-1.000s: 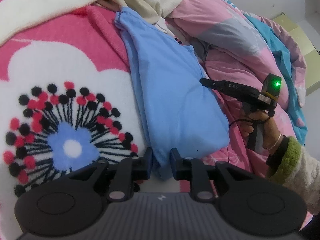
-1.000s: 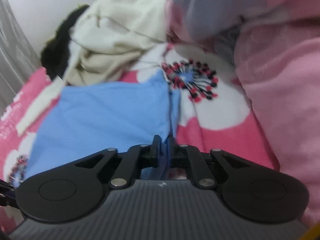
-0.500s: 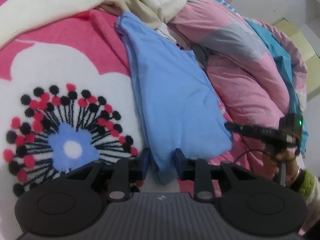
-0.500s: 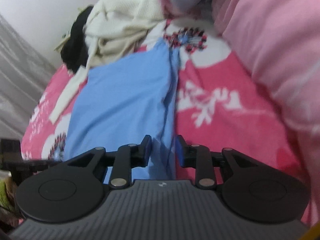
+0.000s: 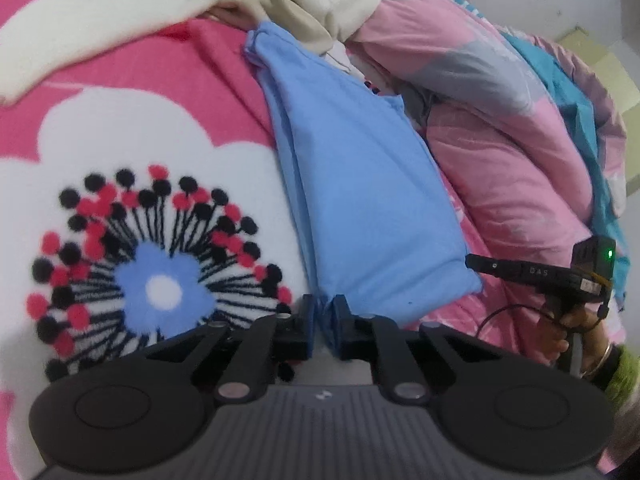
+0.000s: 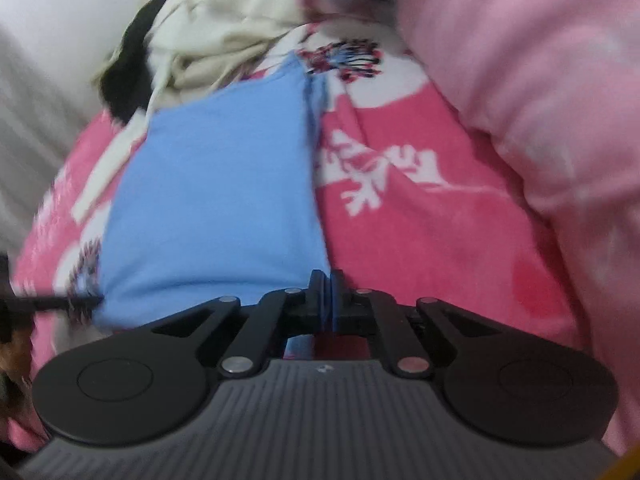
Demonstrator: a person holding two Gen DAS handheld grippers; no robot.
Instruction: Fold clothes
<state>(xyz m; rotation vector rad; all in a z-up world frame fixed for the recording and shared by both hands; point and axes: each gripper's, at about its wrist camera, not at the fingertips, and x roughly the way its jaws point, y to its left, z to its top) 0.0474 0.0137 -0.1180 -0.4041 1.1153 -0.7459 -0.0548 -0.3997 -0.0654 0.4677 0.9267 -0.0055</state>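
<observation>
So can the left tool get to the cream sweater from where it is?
Probably not yet. The left tool is closing on the blue garment's corner, and the cream sweater lies far across the pink blanket, though nothing blocks it.

I see smooth matt cloth in the blue garment (image 5: 360,200), fuzzy fleece blanket (image 5: 120,128), matt black plastic gripper (image 5: 324,312), ribbed.
</observation>
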